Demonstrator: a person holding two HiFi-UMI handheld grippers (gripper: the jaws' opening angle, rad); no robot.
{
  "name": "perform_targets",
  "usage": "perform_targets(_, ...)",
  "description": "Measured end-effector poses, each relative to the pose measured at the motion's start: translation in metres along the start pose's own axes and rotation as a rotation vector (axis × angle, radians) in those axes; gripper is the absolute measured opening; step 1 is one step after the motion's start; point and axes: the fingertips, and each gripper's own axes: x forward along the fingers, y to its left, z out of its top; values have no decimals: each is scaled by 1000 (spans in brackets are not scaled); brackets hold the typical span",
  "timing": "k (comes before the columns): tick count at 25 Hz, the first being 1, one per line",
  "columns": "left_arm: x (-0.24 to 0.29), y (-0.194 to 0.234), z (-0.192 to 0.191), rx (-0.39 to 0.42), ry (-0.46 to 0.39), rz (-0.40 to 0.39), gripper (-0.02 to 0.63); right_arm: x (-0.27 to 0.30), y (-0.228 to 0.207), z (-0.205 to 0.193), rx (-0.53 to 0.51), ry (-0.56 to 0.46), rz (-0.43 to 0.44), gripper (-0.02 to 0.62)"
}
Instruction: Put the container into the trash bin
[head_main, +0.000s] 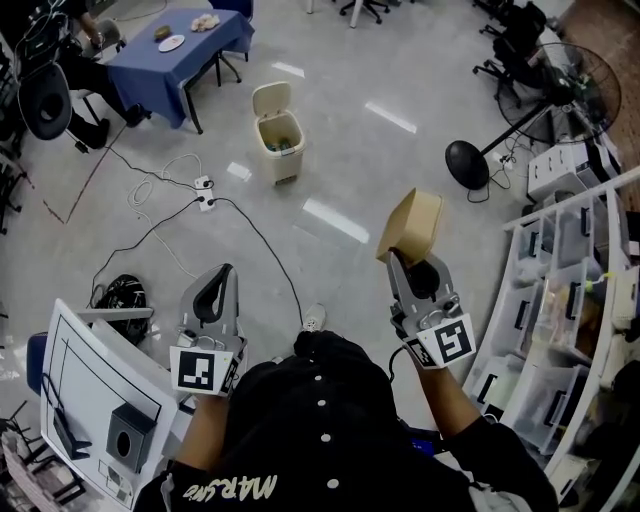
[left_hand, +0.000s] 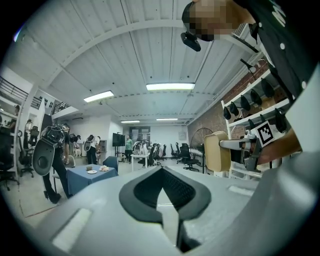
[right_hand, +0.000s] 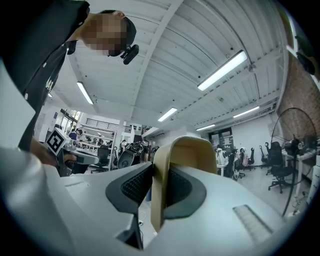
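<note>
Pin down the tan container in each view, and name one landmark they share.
Head view: the container right of centre, clamped in the jaws of the right gripper.
Left gripper view: the container right of centre, at mid-height.
Right gripper view: the container dead centre, its wall between the jaws.
Shared landmark: the standing fan, upper right;, just left of the container;, far right.

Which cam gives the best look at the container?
Head view: the whole tan container shows, held up by the right gripper. The right gripper view shows only its wall pinched between the jaws. The left gripper view shows it small and side-on at the right.
</note>
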Motion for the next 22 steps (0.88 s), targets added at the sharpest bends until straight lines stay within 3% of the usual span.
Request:
perform_targets(11, 58, -13, 9, 12, 0, 10, 0, 24, -53, -3, 15, -15, 17, 83)
perform_targets(22, 81, -12, 1, 2, 19, 22, 0, 37, -70, -16, 32, -9, 24, 83)
